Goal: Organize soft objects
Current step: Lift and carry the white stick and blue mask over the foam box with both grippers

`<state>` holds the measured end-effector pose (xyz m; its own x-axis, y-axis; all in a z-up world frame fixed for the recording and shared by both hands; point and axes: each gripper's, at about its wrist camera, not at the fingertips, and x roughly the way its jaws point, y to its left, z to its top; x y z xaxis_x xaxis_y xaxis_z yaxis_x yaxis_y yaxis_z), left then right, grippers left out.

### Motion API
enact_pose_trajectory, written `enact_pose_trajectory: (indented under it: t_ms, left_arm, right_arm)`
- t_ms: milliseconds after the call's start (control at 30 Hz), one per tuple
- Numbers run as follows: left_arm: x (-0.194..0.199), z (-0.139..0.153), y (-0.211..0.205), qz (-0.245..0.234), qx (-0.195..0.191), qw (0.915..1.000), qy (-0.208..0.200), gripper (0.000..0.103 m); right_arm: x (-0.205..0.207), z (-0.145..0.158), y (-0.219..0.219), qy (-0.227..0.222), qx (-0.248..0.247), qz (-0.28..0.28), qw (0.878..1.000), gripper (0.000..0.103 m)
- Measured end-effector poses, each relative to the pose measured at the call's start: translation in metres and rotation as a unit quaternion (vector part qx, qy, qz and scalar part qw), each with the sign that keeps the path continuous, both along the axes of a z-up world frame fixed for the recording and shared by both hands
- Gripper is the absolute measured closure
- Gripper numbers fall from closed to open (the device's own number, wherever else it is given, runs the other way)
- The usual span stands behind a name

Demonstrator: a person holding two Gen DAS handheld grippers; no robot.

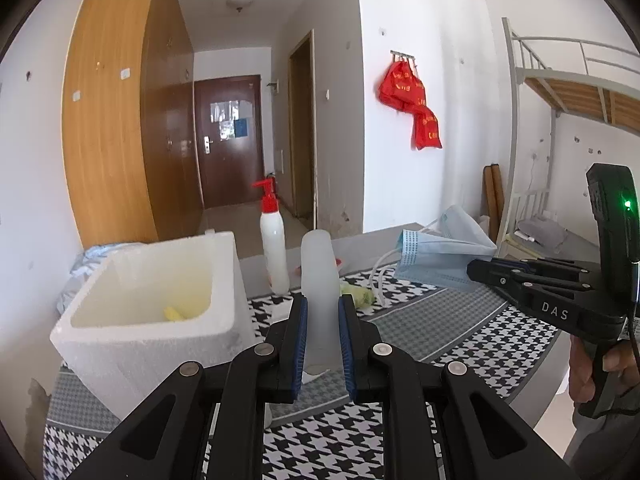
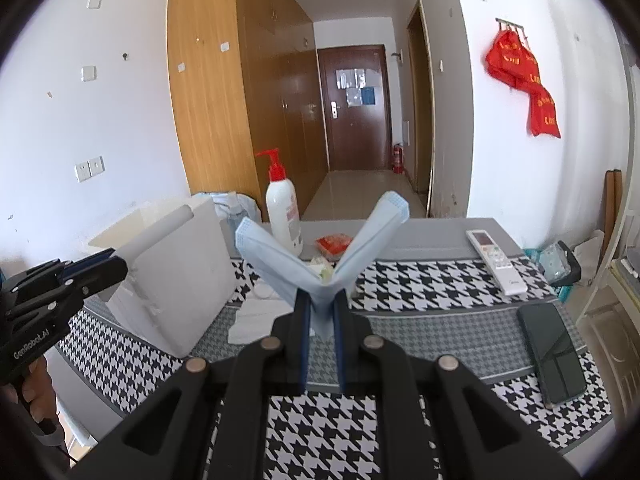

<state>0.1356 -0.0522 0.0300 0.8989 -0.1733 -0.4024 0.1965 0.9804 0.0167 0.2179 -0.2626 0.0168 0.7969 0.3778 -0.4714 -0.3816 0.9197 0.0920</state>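
My left gripper (image 1: pixel 323 312) is shut on a soft, translucent white cylinder (image 1: pixel 318 276), which stands upright between the blue pads (image 1: pixel 301 328), just right of the white foam box (image 1: pixel 140 356). A small yellow piece (image 1: pixel 174 314) lies inside the box. My right gripper (image 2: pixel 322 308) is shut on a light blue face mask (image 2: pixel 276 256), whose two halves splay up in a V. In the left wrist view the right gripper (image 1: pixel 476 270) comes in from the right with the mask (image 1: pixel 436 256) above the table. The right wrist view shows the left gripper (image 2: pixel 108 268) with the cylinder (image 2: pixel 160 232) beside the foam box (image 2: pixel 188 288).
A houndstooth cloth (image 2: pixel 420 280) covers the table. On it are a white pump bottle with a red top (image 2: pixel 282 212), a red packet (image 2: pixel 334 244), a white tissue (image 2: pixel 256 318), a greenish wad (image 1: pixel 358 294), a remote (image 2: pixel 496 262) and a dark phone (image 2: pixel 554 350).
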Motion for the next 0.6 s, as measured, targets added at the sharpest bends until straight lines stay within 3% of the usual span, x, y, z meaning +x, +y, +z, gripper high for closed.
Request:
enact_pose_trajectory:
  t_ms: [600]
  left_arm:
    - [-0.004,0.026,0.019,0.014,-0.004,0.9987,-0.049,0.086]
  right_arm:
    - [-0.004,0.023,0.01,-0.04,0.023,0.007,0.999,0.089]
